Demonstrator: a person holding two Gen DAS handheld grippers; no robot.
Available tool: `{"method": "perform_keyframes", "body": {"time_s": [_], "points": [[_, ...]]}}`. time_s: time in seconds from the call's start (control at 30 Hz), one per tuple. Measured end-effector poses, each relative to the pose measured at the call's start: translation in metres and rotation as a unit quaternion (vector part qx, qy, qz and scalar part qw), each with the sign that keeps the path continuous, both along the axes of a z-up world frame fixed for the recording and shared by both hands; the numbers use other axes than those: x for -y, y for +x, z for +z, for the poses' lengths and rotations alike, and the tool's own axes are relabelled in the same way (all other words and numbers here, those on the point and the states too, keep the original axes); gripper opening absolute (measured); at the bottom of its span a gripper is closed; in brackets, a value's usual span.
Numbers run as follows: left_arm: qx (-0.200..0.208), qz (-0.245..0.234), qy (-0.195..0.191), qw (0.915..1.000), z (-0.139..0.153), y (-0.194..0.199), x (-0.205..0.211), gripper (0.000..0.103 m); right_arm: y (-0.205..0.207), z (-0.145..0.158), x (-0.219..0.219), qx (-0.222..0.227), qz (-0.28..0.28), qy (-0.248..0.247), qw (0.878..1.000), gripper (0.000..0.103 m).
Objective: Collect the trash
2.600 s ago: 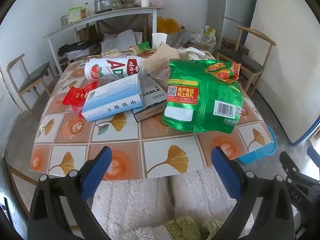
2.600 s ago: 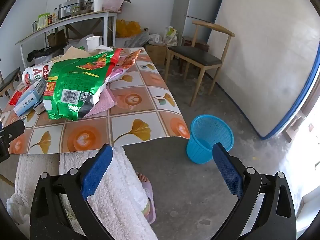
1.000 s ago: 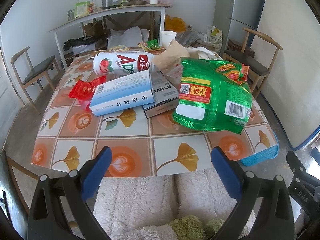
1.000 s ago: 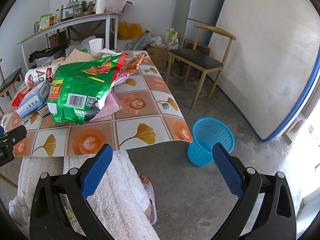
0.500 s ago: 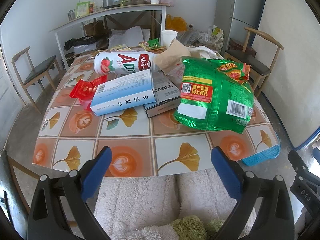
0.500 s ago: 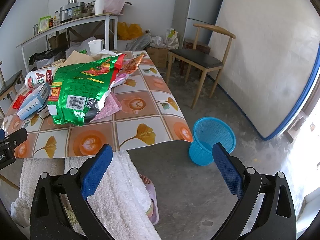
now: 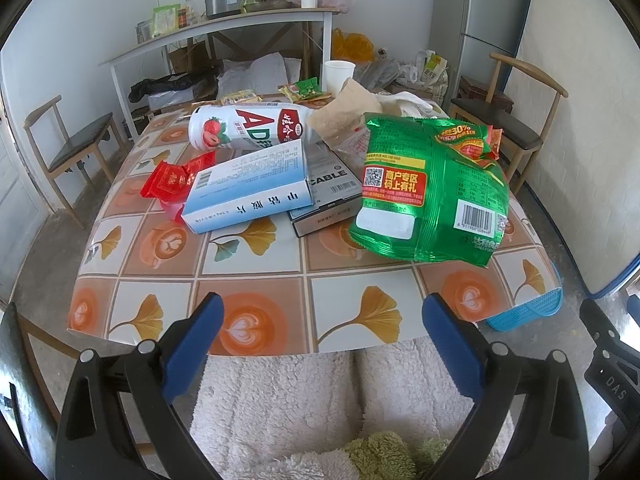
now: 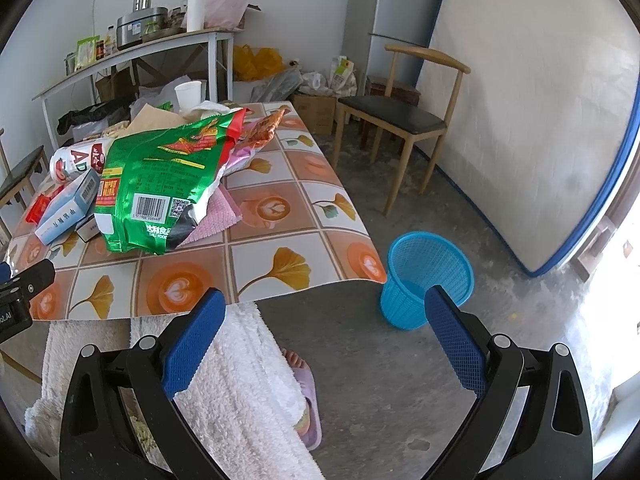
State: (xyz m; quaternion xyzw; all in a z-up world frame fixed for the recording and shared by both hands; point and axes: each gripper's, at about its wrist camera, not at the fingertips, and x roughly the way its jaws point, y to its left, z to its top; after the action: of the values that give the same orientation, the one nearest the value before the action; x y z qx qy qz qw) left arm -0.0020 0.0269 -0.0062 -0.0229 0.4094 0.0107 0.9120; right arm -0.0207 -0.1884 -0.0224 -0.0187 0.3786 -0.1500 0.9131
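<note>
Trash lies on a tiled table (image 7: pixel 256 276): a big green snack bag (image 7: pixel 432 188), a white-and-blue box (image 7: pixel 248 192) on a grey CABLE box (image 7: pixel 328 196), a white bottle with red letters (image 7: pixel 248 128), red wrappers (image 7: pixel 172 178) and brown paper (image 7: pixel 344 116). My left gripper (image 7: pixel 320 340) is open and empty, in front of the table's near edge. My right gripper (image 8: pixel 324 332) is open and empty, off the table's right corner. The green bag (image 8: pixel 160 176) also shows in the right wrist view. A blue mesh bin (image 8: pixel 424 276) stands on the floor right of the table.
A white paper cup (image 7: pixel 339 74) and small packets stand at the table's far end. Wooden chairs stand at the left (image 7: pixel 76 148) and right (image 8: pixel 400 120). A shelf table (image 7: pixel 224 28) and a fridge (image 8: pixel 400 16) are behind. My legs in white fleece (image 7: pixel 320 404) are under the grippers.
Both grippers have drifted slightly, so the table sits a bit differently in view. Both stay open and empty. Nothing on the table has moved.
</note>
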Motion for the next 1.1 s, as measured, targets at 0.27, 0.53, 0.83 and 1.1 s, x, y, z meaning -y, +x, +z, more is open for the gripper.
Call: {"method": "perform_keyframes", "body": {"time_s": [0.27, 0.53, 0.83, 1.1], "points": [[0.000, 0.000, 0.002, 1.0000, 0.000, 0.000, -0.003, 0.097, 0.003, 0.000, -0.004, 0.001, 0.000, 0.006, 1.000, 0.095], [-0.006, 0.004, 0.010, 0.9999, -0.005, 0.007, -0.012, 0.097, 0.009, -0.001, -0.001, 0.011, 0.000, 0.047, 0.999, 0.095], [0.022, -0.032, -0.028, 0.9988, -0.005, 0.024, -0.017, 0.097, 0.071, 0.008, 0.005, 0.030, 0.087, 0.289, 0.953, 0.089], [0.093, -0.067, -0.045, 0.9924, 0.005, 0.034, -0.016, 0.097, 0.173, -0.029, 0.013, -0.028, 0.111, 0.454, 0.884, 0.076]]}}
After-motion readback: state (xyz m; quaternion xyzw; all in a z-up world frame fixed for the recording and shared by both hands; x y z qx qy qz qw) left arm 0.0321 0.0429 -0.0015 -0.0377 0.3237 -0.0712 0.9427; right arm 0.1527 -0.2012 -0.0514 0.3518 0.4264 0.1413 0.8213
